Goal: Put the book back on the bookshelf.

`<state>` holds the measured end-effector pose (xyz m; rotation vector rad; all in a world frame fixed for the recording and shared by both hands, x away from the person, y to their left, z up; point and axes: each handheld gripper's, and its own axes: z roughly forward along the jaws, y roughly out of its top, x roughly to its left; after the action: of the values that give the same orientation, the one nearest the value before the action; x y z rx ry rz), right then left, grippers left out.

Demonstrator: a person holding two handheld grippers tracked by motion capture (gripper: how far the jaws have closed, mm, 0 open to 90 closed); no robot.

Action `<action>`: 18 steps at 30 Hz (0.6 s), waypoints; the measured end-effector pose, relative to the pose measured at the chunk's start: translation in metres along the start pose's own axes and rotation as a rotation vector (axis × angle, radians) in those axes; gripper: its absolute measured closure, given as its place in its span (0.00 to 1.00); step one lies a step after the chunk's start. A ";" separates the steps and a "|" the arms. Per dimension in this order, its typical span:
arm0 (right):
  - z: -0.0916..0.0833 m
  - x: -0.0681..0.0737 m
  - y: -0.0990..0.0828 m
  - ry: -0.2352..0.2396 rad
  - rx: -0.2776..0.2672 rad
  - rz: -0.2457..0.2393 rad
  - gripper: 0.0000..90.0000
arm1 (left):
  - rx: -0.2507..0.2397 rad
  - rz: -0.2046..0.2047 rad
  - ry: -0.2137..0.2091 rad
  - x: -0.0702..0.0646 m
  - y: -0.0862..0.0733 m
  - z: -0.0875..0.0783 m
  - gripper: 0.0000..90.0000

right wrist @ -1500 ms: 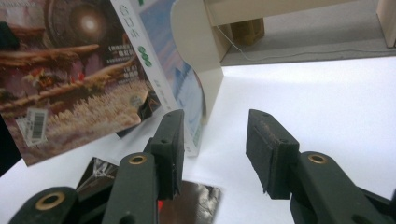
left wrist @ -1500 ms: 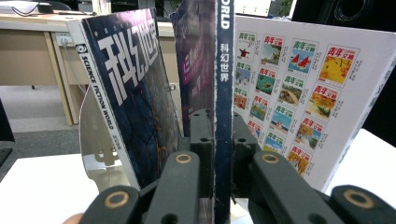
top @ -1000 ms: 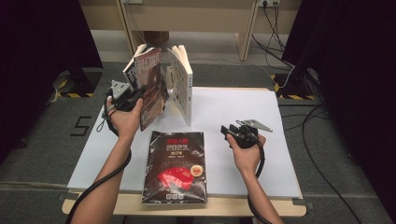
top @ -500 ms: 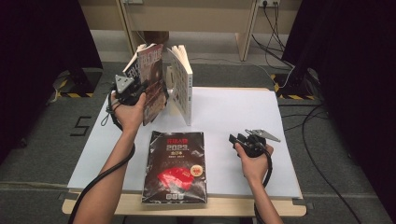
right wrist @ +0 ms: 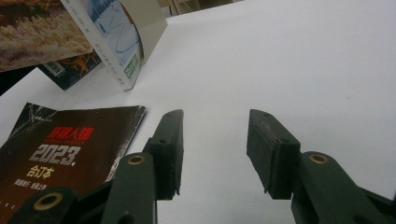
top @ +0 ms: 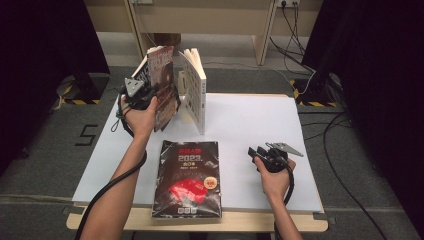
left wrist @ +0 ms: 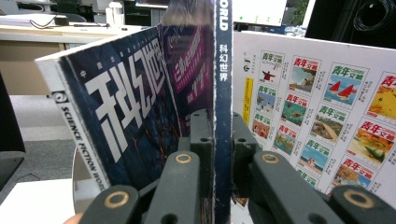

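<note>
- Left gripper [top: 159, 91] at far-left of the table [top: 260, 120], jaws clamped on the spine edge of a dark magazine [top: 163, 87] held upright; in left gripper view the spine [left wrist: 223, 93] runs straight up btwn the two pads, blue-cover issue [left wrist: 121, 107] leaning just left of it.
- White-backed book [top: 196, 90] stands just right of the held mag., narrow gap btwn them; its back cover [left wrist: 327, 107] w/ rows of small pictures rises close on the right in left gripper view.
- Black "2023" volume [top: 190, 177] lies flat at near centre; its near edge overhangs the table's near edge.
- Right gripper [top: 256, 152] near-right, jaws apart, nothing btwn them; just right of the black volume's right edge [right wrist: 126, 140].
- Open room: bare white top to the right & far-right; all clear ahead of right gripper.
</note>
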<state>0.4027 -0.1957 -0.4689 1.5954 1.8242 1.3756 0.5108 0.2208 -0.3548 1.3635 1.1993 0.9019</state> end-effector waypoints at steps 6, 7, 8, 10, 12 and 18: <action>0.000 0.000 -0.001 0.004 0.002 0.009 0.63 | -0.010 0.009 0.005 -0.002 0.000 0.003 0.93; 0.000 0.000 -0.001 0.004 0.001 0.009 0.63 | -0.010 0.007 0.005 -0.002 -0.001 0.004 0.93; -0.001 0.000 -0.001 0.004 0.002 0.010 0.63 | -0.009 0.008 0.007 -0.002 -0.001 0.004 0.93; -0.001 0.000 -0.001 0.003 0.004 0.015 0.63 | -0.010 0.005 0.009 -0.002 -0.002 0.006 0.93; -0.002 -0.001 0.000 0.004 -0.004 0.006 0.63 | -0.011 0.004 0.011 -0.002 -0.002 0.007 0.93; -0.003 -0.001 0.001 0.006 -0.006 0.005 0.63 | -0.022 0.008 0.016 -0.003 -0.002 0.012 0.93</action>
<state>0.4015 -0.1982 -0.4676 1.5957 1.8193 1.3887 0.5210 0.2146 -0.3581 1.3467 1.1935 0.9300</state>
